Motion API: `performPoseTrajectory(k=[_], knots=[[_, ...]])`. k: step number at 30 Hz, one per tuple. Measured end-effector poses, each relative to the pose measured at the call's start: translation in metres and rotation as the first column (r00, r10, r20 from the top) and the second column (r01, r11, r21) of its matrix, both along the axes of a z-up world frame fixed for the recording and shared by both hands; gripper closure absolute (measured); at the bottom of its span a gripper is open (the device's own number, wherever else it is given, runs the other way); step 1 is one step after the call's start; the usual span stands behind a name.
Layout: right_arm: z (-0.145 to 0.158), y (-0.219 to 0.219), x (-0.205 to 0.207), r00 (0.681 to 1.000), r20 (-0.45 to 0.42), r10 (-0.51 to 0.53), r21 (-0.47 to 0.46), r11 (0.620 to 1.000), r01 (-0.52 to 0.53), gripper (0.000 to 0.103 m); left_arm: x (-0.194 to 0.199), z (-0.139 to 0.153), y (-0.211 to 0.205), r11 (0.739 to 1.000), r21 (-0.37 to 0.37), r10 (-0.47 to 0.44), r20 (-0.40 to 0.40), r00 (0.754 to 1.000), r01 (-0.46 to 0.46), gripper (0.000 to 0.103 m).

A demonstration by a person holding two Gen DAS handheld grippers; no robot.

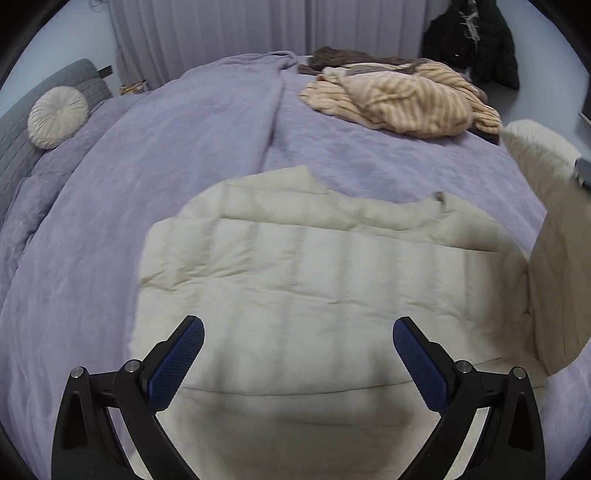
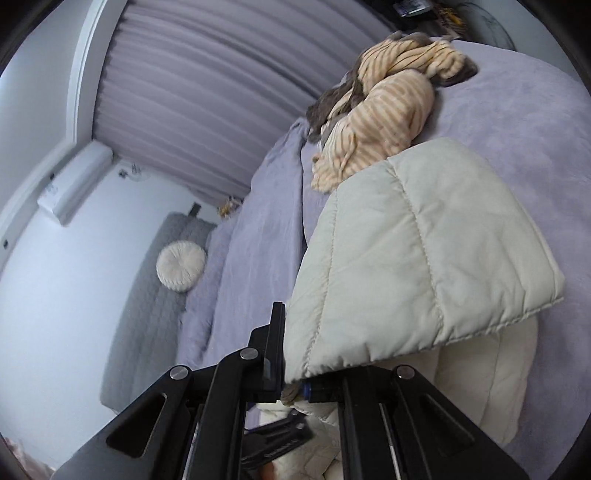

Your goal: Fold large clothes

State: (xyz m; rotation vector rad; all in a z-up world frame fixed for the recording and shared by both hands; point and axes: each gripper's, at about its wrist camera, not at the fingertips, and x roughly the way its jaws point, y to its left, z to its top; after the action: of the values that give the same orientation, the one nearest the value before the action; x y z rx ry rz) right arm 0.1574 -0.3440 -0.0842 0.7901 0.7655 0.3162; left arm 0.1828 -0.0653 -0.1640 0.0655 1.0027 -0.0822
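Note:
A cream quilted puffer jacket [image 1: 314, 280] lies spread on the lilac bed cover [image 1: 147, 155]. My left gripper [image 1: 298, 328] is open and empty, hovering above the jacket's near part. My right gripper [image 2: 295, 384] is shut on a cream sleeve or flap of the jacket [image 2: 417, 266] and holds it lifted above the bed. That lifted part shows at the right edge of the left wrist view [image 1: 554, 295].
A heap of tan striped and brown clothes [image 1: 402, 99] lies at the far side of the bed. A round cream cushion [image 1: 57, 116] leans on the grey headboard [image 1: 22, 125] at left. Curtains [image 1: 258, 26] hang behind. Dark coats [image 1: 476, 40] hang at far right.

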Motion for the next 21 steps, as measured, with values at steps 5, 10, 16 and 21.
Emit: performPoseTrajectory(k=[5, 10, 16, 21], knots=[[-0.058, 0.096, 0.04, 0.978, -0.156, 0.137, -0.182, 0.97, -0.164, 0.095, 0.007, -0.016, 0.068, 0.996, 0.023, 0.088, -0.035, 0.995, -0.088, 0.0], [-0.114, 0.12, 0.049, 0.948, -0.302, 0.098, -0.204, 0.965, -0.164, 0.071, 0.009, -0.03, 0.089, 0.994, -0.017, 0.105, -0.066, 0.992, -0.107, 0.0], [-0.115, 0.126, 0.038, 0.944, -0.316, 0.095, -0.209, 0.963, -0.167, 0.022, 0.013, -0.028, 0.083, 0.986, -0.154, 0.047, -0.066, 0.997, -0.056, 0.0], [-0.08, 0.119, 0.007, 0.96, -0.277, 0.036, -0.263, 0.958, -0.112, 0.022, 0.024, -0.031, 0.071, 0.961, -0.277, -0.039, -0.111, 0.993, 0.007, 0.0]])
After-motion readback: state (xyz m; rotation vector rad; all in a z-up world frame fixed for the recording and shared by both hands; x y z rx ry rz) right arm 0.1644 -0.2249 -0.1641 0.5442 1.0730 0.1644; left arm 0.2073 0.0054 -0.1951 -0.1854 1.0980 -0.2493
